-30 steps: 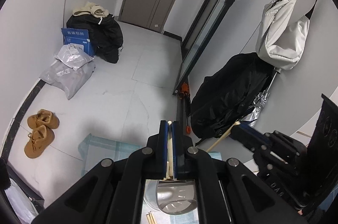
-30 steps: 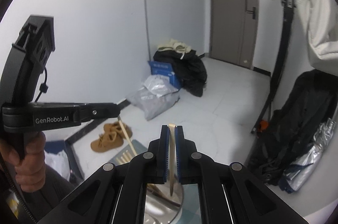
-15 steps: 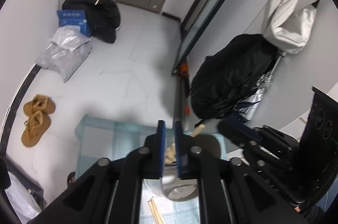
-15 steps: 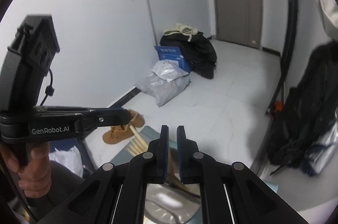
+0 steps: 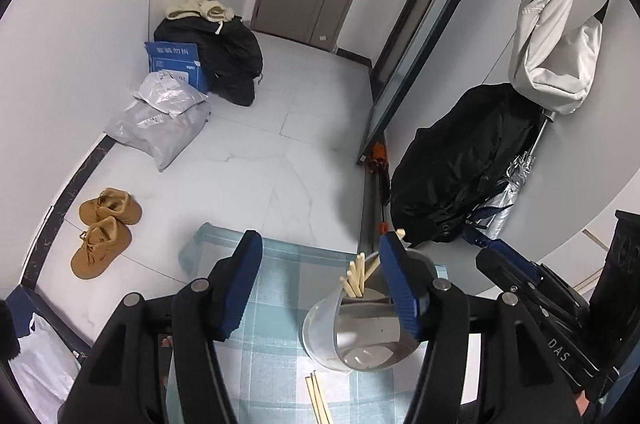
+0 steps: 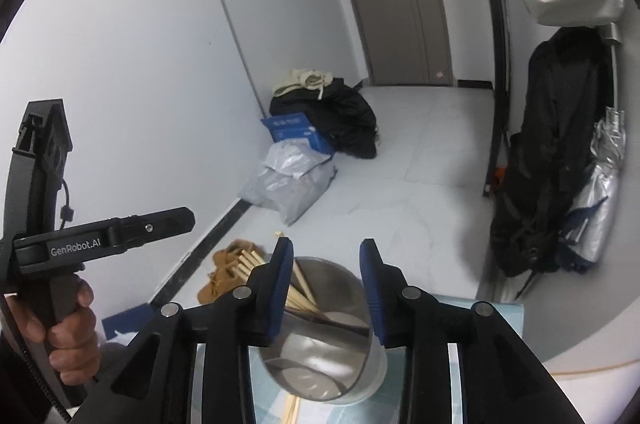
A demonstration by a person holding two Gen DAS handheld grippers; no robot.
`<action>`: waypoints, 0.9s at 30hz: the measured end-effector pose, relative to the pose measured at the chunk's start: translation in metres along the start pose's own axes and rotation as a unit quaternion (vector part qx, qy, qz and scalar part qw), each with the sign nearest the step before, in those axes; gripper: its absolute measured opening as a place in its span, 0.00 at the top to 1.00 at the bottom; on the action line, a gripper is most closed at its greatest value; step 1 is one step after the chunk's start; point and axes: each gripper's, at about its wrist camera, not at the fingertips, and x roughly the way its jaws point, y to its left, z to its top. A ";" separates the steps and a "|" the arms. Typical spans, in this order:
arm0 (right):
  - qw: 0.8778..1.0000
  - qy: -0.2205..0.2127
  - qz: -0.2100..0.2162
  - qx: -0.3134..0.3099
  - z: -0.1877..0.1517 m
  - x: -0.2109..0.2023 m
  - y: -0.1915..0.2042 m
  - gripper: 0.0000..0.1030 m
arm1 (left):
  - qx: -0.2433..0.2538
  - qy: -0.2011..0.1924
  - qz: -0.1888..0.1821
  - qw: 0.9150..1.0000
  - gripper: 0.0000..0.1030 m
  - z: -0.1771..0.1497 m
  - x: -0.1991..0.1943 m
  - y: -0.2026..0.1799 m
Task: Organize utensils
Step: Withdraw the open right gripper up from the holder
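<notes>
On the checked cloth of the worktop [image 5: 280,308] stands a round shiny metal holder [image 6: 332,356], already holding several pale wooden chopsticks [image 5: 354,278]. Both the left gripper [image 5: 320,256] and right gripper [image 6: 325,256] have just been opening; their ribbed blue fingers [image 5: 400,288] are spread, pinching nothing. A few chopsticks [image 5: 318,400] remain on the near cloth.

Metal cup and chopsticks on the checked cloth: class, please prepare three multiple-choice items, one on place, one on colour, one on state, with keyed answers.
1. Where do most chopsticks stand?
A. in the metal cup
B. on the floor
C. in the shoes

2. What colour are the shoes on the floor?
A. red
B. tan
C. white

3. How are the left gripper jaws?
A. shut on a chopstick
B. shut, empty
C. open, empty

Answers: 1 A, their ends stick up from the cup; 2 B, both are tan; 3 C, having just opened, the pads stand apart with nothing between them.
</notes>
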 end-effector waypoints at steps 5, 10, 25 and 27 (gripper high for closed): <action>1.000 -0.021 -0.002 0.009 -0.010 -0.019 0.007 0.56 | 0.021 -0.012 0.012 1.000 0.42 -0.009 -0.017 -0.008; 0.999 -0.042 -0.003 0.022 -0.027 -0.042 0.013 0.43 | 0.033 -0.037 0.028 0.998 0.36 -0.023 -0.035 -0.013; 0.995 -0.089 -0.039 0.028 -0.086 -0.088 0.033 0.23 | 0.060 -0.082 0.038 0.994 0.27 -0.075 -0.060 -0.015; 0.995 -0.090 -0.041 0.028 -0.094 -0.090 0.034 0.21 | 0.068 -0.094 0.037 0.993 0.27 -0.083 -0.063 -0.015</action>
